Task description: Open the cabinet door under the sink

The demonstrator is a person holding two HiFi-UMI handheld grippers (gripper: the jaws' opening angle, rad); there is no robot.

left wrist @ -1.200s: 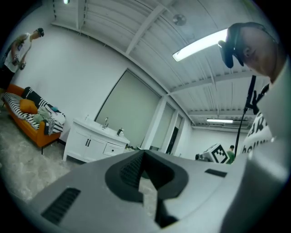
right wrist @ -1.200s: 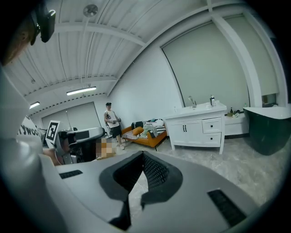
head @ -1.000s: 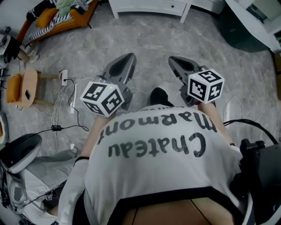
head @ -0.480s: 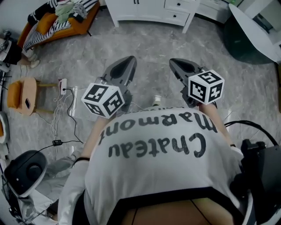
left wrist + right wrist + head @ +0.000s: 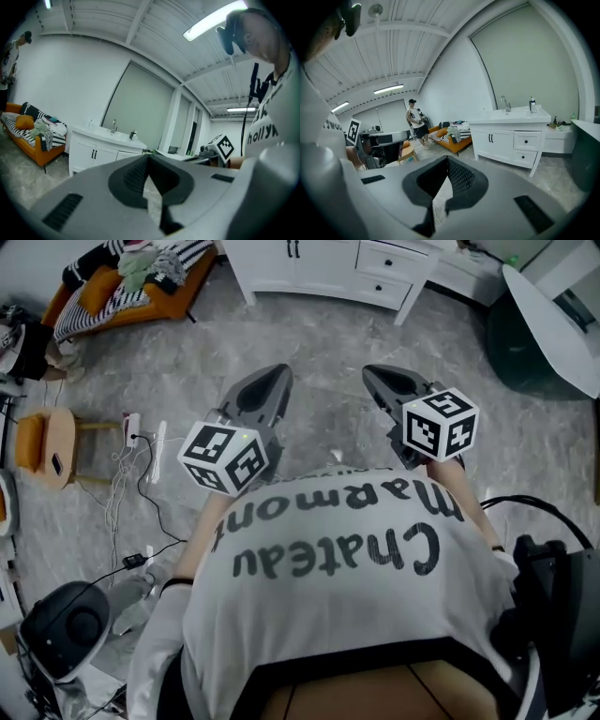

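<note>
Left claw [image 5: 278, 373] and right claw [image 5: 369, 374] both clenched empty; door [image 5: 501, 145] well ahead under sink [image 5: 509, 114], light stiff hinged panel, I'd pinch its slim black handle [image 5: 491, 138] near centre seam.

Head view: top edge cuts the cabinet [image 5: 323, 266] just above its door handles [image 5: 294, 249], which are too small to make out. My shirt [image 5: 337, 559] hides the floor beneath me. Left gripper view: my left gripper [image 5: 149, 159] covers the cabinet's lower right.
</note>
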